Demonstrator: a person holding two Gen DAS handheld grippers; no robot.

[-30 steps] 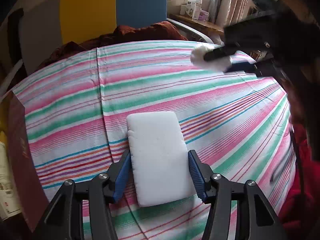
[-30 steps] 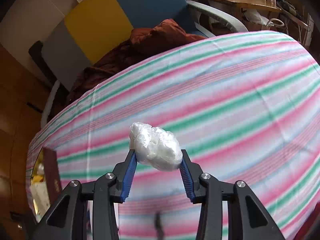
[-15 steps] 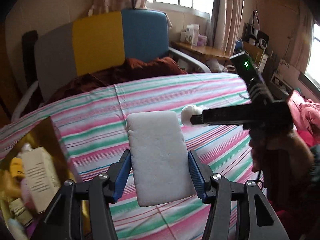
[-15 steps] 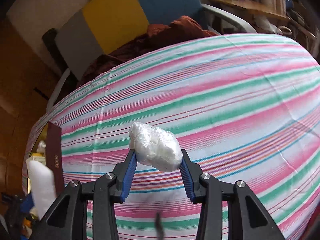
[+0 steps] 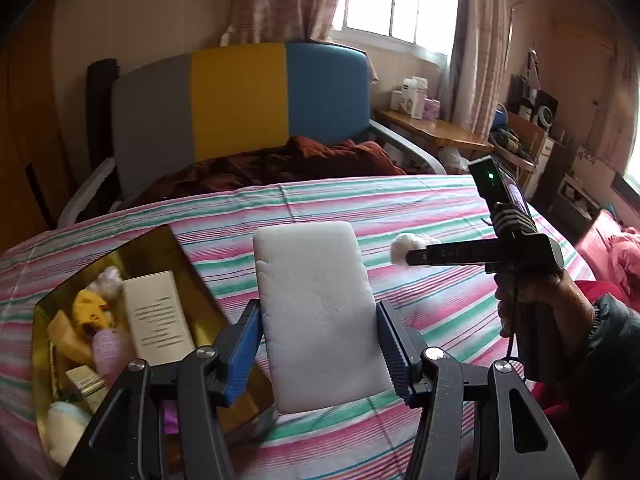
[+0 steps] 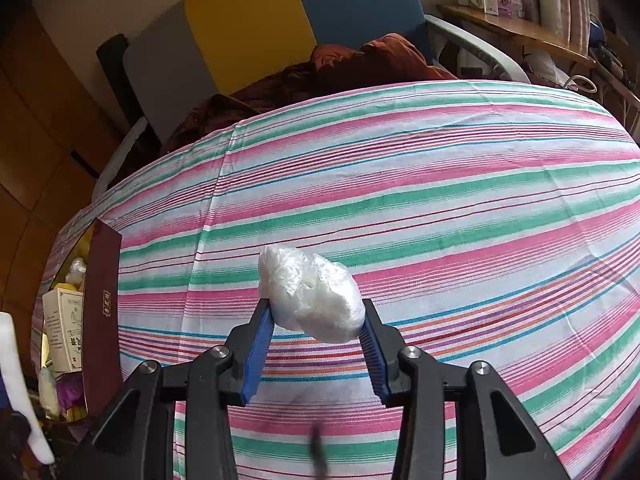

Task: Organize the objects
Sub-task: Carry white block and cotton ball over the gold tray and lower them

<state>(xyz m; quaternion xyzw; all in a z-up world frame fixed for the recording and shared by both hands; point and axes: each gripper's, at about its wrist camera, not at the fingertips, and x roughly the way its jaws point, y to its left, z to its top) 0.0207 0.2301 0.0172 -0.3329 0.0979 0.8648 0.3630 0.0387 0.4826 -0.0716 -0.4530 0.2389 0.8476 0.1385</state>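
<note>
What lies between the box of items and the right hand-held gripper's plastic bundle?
In the right wrist view, only bare striped sheet lies between the box and the plastic bundle.

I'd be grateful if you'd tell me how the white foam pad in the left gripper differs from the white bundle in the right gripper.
The foam pad is a flat rectangle with rounded corners; the plastic-wrapped bundle is a lumpy, rounded wad. The pad looks matte and opaque, while the bundle is glossy, crinkled and translucent. The pad reaches far beyond the left gripper; the bundle sits just at the tips of the right gripper. Both are white and clamped above the striped sheet.
</note>
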